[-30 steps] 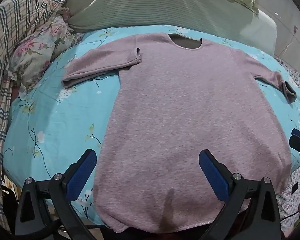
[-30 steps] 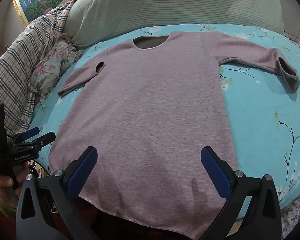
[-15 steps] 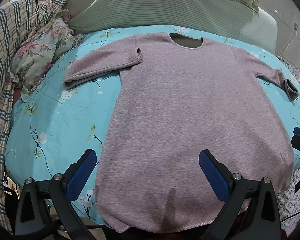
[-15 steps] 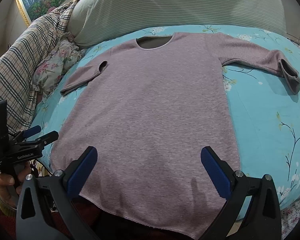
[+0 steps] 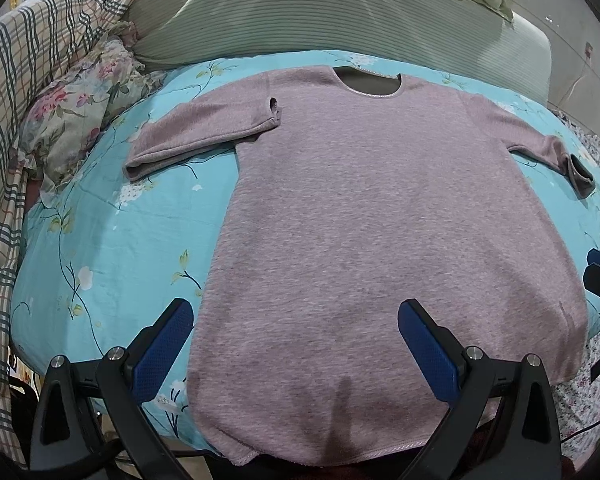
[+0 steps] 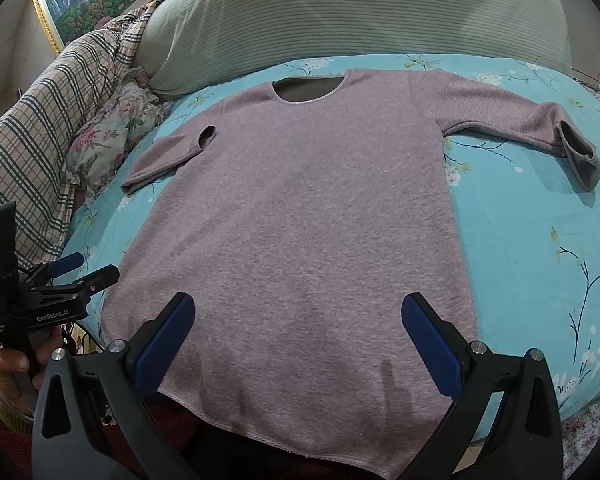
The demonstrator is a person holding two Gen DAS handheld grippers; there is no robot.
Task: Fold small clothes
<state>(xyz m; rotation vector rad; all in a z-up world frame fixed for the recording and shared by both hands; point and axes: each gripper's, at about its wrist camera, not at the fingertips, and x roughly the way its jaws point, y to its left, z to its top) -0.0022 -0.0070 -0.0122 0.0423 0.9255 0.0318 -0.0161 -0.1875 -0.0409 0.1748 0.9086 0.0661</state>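
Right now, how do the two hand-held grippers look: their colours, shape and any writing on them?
Each is a black plastic frame with silver screws and two long fingers faced with textured blue pads. The left gripper, seen from the right wrist, carries white lettering "GenRobot.AI" and is gripped by a bare hand. The right gripper has the same build.

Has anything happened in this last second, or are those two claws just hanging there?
Very little. Both views drifted slightly, so the claws shifted a touch. Nothing was grabbed or released: the left claw and right claw stay wide open above the hem of the pink shirt, which lies spread flat as before, its left sleeve still folded in.
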